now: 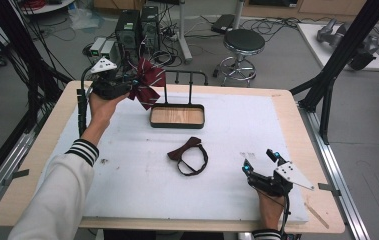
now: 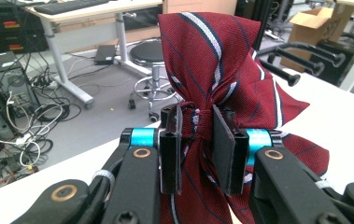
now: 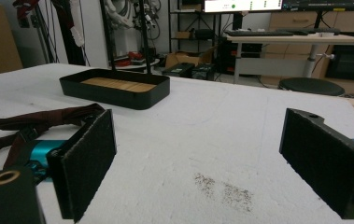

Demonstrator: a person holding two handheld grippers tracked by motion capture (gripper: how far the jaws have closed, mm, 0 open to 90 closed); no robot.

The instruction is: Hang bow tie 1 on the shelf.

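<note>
Where cables sprawl, white table

Bare white mat spreads across the lower left and centre right of the high view. At centre a dark bow tie lies in the way; above it stands the black tray, its rack seemingly behind.
</note>
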